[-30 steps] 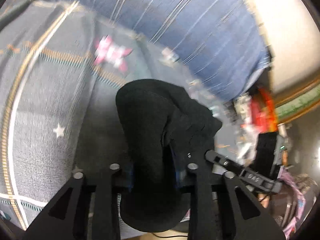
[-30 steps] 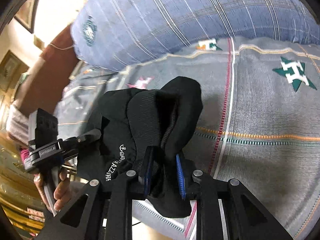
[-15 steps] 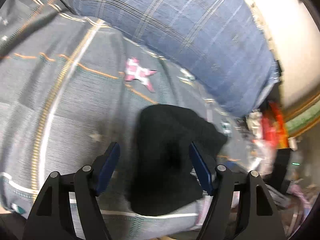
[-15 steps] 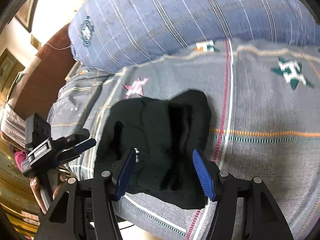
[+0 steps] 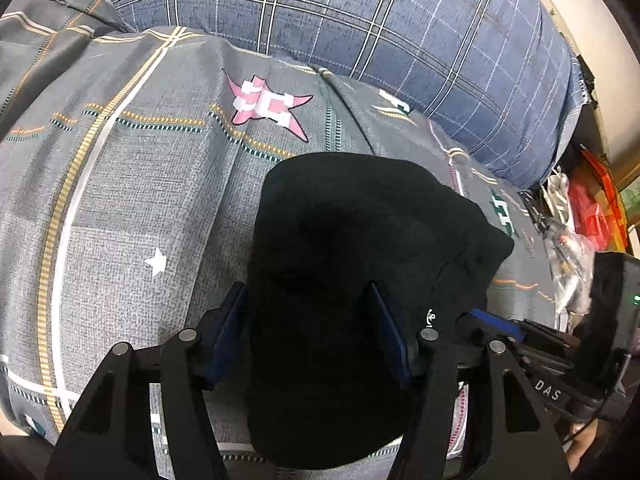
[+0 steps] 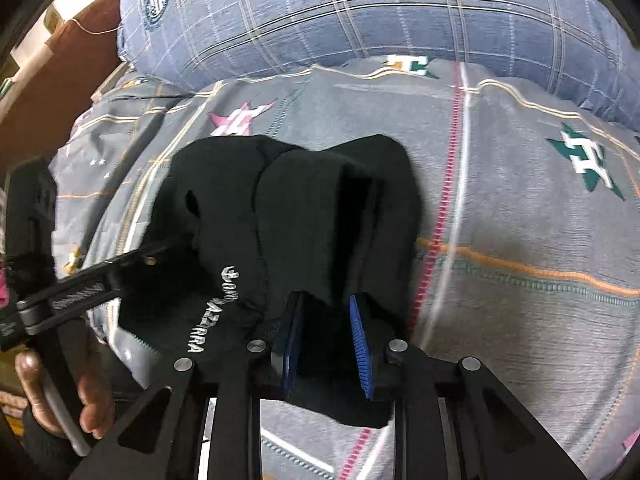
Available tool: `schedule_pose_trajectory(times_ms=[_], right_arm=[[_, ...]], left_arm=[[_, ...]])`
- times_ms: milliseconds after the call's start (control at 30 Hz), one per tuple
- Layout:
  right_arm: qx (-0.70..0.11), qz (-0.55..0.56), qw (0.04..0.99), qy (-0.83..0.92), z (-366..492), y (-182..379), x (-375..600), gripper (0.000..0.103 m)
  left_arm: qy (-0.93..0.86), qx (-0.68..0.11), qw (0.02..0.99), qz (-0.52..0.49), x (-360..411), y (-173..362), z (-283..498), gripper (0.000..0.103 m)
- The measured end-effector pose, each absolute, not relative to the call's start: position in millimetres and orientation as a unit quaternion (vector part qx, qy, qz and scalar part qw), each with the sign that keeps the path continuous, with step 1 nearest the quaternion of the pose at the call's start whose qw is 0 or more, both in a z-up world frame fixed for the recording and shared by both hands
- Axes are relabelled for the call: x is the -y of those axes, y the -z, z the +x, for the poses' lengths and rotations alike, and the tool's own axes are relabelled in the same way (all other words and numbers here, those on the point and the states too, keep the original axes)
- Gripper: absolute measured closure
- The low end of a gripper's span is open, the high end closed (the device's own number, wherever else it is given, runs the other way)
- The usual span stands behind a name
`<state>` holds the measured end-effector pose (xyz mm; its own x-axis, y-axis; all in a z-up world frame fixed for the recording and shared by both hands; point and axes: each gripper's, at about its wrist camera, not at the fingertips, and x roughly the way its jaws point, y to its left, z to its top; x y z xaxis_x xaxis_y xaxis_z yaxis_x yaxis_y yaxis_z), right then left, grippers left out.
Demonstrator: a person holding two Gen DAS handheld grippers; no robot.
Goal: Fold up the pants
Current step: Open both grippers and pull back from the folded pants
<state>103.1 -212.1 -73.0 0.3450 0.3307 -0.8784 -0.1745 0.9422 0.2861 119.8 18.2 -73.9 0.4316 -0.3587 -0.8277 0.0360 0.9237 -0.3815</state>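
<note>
The black pants (image 5: 352, 264) lie bundled on the grey patterned bedspread (image 5: 132, 200), white lettering on one fold (image 6: 200, 328). My left gripper (image 5: 312, 320) is open, its blue pads standing on either side of the bundle's near end. My right gripper (image 6: 326, 320) has narrowed its blue pads around a raised fold of the pants (image 6: 320, 216); the fold fills the gap and hangs below the fingers. The left gripper also shows in the right wrist view (image 6: 96, 280), the right one in the left wrist view (image 5: 520, 336).
A large blue plaid pillow (image 5: 360, 32) lies behind the pants. The bed's near edge runs just under both grippers. Clutter with red plastic (image 5: 592, 208) sits off the bed to the right. A brown headboard (image 6: 52, 76) is at the left.
Both grippers let go of the pants half a second ago. Since then the right one has closed back in on a fold, and the left stays open around the bundle.
</note>
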Motion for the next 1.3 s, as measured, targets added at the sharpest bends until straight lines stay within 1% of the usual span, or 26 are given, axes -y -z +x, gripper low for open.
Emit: schedule_pose_trajectory(times_ms=[67, 133, 167, 200, 233, 267, 333, 433, 533, 600, 733, 800, 867, 967, 1067, 1133, 1200, 1300], right_arm=[[-0.543, 0.089, 0.818, -0.168, 99, 70, 217, 0.076], [-0.532, 0.104, 0.822, -0.175, 92, 61, 226, 0.075], [-0.527, 0.111, 0.823, -0.179, 89, 57, 229, 0.072], [-0.525, 0.12, 0.822, -0.184, 86, 54, 232, 0.062], [-0.524, 0.133, 0.819, -0.191, 82, 53, 234, 0.046], [-0.525, 0.142, 0.816, -0.198, 79, 54, 235, 0.042], [-0.533, 0.143, 0.808, -0.207, 73, 57, 229, 0.041], [-0.556, 0.081, 0.81, -0.165, 77, 73, 215, 0.043], [-0.566, 0.07, 0.806, -0.157, 82, 82, 210, 0.04], [-0.566, 0.065, 0.806, -0.159, 81, 81, 210, 0.041], [-0.549, 0.108, 0.81, -0.176, 76, 70, 225, 0.04], [-0.527, 0.122, 0.822, -0.178, 71, 60, 233, 0.037], [-0.512, 0.134, 0.829, -0.179, 66, 55, 238, 0.037], [-0.515, 0.141, 0.826, -0.18, 61, 59, 234, 0.036], [-0.521, 0.107, 0.829, -0.174, 58, 64, 218, 0.036], [-0.534, 0.062, 0.83, -0.149, 61, 74, 206, 0.036], [-0.547, 0.022, 0.827, -0.13, 64, 86, 197, 0.035], [-0.534, 0.001, 0.835, -0.133, 59, 77, 192, 0.036]], left_arm=[[0.116, -0.521, 0.832, -0.153, -21, 73, 117, 0.043], [0.12, -0.52, 0.832, -0.15, -23, 67, 109, 0.043], [0.126, -0.518, 0.832, -0.154, -24, 64, 103, 0.043], [0.132, -0.518, 0.831, -0.155, -25, 62, 97, 0.043], [0.132, -0.518, 0.831, -0.155, -24, 62, 94, 0.043], [0.131, -0.519, 0.831, -0.15, -23, 63, 88, 0.043], [0.123, -0.524, 0.832, -0.135, -18, 68, 84, 0.043], [0.114, -0.529, 0.833, -0.112, -11, 76, 87, 0.041], [0.105, -0.528, 0.836, -0.104, -10, 81, 87, 0.035], [0.11, -0.527, 0.835, -0.111, -15, 77, 87, 0.034], [0.11, -0.501, 0.847, -0.136, -27, 63, 80, 0.035], [0.101, -0.483, 0.86, -0.128, -27, 55, 75, 0.034], [0.101, -0.477, 0.866, -0.114, -22, 54, 72, 0.034], [0.107, -0.469, 0.873, -0.08, -7, 53, 65, 0.034], [0.098, -0.471, 0.876, -0.037, 7, 59, 62, 0.034], [0.084, -0.484, 0.871, -0.013, 13, 70, 64, 0.032], [0.086, -0.487, 0.869, -0.03, 8, 72, 63, 0.032], [0.09, -0.472, 0.875, -0.05, -4, 59, 60, 0.032]])
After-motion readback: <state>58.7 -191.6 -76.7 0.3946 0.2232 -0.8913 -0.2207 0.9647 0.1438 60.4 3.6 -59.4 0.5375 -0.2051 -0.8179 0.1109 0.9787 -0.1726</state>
